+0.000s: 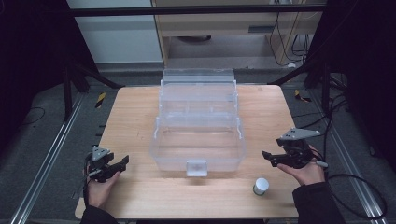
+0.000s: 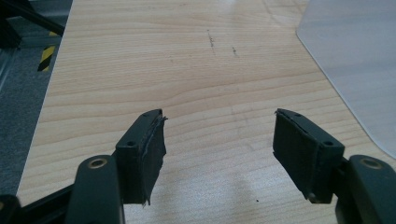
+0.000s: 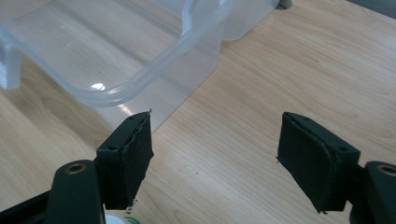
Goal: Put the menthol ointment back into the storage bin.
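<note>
You've got the box (image 1: 198, 140) sitting mid-table (image 1: 135, 116), lid flipped open behind it. The little jar (image 1: 260, 185) stands on the table off its front right corner, just before your right gripper (image 1: 271, 158). Your left gripper (image 1: 122, 163) is well left of the box.

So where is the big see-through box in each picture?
High view: the clear plastic box stands in the middle of the wooden table.
Left gripper view: one pale corner of the clear plastic box at the upper right.
Right gripper view: its curved rim and wall across the top left.
Shared landmark: the wooden table under it in all three.
</note>
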`<state>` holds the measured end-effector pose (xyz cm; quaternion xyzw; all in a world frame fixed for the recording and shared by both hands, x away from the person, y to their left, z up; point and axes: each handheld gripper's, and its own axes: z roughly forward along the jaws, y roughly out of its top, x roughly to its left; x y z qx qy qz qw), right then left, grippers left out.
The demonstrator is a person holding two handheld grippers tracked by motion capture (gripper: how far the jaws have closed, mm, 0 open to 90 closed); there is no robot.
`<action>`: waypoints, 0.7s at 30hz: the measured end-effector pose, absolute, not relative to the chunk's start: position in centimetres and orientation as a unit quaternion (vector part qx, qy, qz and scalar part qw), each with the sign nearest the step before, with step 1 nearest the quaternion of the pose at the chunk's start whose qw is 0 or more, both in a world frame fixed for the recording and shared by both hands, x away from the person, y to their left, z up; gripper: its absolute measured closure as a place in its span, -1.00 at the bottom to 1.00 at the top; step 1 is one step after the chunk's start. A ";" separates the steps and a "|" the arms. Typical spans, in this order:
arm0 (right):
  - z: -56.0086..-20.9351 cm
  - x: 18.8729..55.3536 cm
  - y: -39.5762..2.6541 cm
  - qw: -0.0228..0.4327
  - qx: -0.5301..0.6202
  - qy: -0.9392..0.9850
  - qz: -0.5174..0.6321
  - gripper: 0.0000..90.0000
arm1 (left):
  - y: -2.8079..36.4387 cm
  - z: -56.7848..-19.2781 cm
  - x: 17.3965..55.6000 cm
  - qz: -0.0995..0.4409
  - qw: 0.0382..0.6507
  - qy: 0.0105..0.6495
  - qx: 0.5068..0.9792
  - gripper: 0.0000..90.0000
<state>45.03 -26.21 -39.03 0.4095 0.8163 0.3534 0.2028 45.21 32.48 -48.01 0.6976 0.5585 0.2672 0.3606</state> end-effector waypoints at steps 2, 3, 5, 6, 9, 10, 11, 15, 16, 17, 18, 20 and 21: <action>-38.9 45.0 -25.9 0.197 0.404 0.823 0.347 -0.42 | 32.5 -48.0 45.2 0.266 0.359 0.558 0.699 -0.25; -38.8 45.0 -25.7 0.198 0.399 0.827 0.343 -0.41 | 32.5 -48.0 45.2 0.266 0.360 0.558 0.699 -0.25; -38.6 44.9 -25.3 0.203 0.390 0.835 0.331 -0.40 | 32.4 -48.1 45.2 0.263 0.359 0.558 0.700 -0.25; -38.4 44.9 -25.3 0.202 0.389 0.837 0.329 -0.40 | 32.4 -48.1 45.3 0.263 0.358 0.557 0.701 -0.25; -38.3 44.9 -25.1 0.199 0.385 0.840 0.326 -0.39 | 32.4 -48.1 45.3 0.262 0.358 0.557 0.703 -0.26; -38.3 44.9 -25.1 0.199 0.385 0.840 0.326 -0.39 | 32.4 -48.1 45.3 0.262 0.358 0.557 0.703 -0.26; -38.1 44.8 -24.9 0.193 0.380 0.845 0.322 -0.37 | 32.4 -48.1 45.3 0.262 0.357 0.556 0.703 -0.26; -38.1 44.7 -24.6 0.183 0.373 0.852 0.319 -0.36 | 32.4 -48.1 45.3 0.261 0.358 0.556 0.703 -0.26; -38.1 44.7 -24.5 0.180 0.370 0.855 0.317 -0.35 | 32.4 -48.1 45.3 0.260 0.358 0.556 0.703 -0.26; -38.1 44.7 -24.4 0.178 0.367 0.856 0.316 -0.34 | 32.3 -48.1 45.3 0.261 0.357 0.556 0.704 -0.26; -38.1 44.7 -24.2 0.176 0.364 0.860 0.311 -0.34 | 32.3 -48.1 45.3 0.261 0.357 0.556 0.704 -0.26; -38.1 44.6 -24.1 0.177 0.361 0.861 0.312 -0.32 | 32.3 -48.1 45.3 0.260 0.358 0.556 0.704 -0.26; -38.0 44.6 -24.0 0.175 0.359 0.862 0.311 -0.30 | 32.3 -48.1 45.3 0.259 0.357 0.556 0.704 -0.26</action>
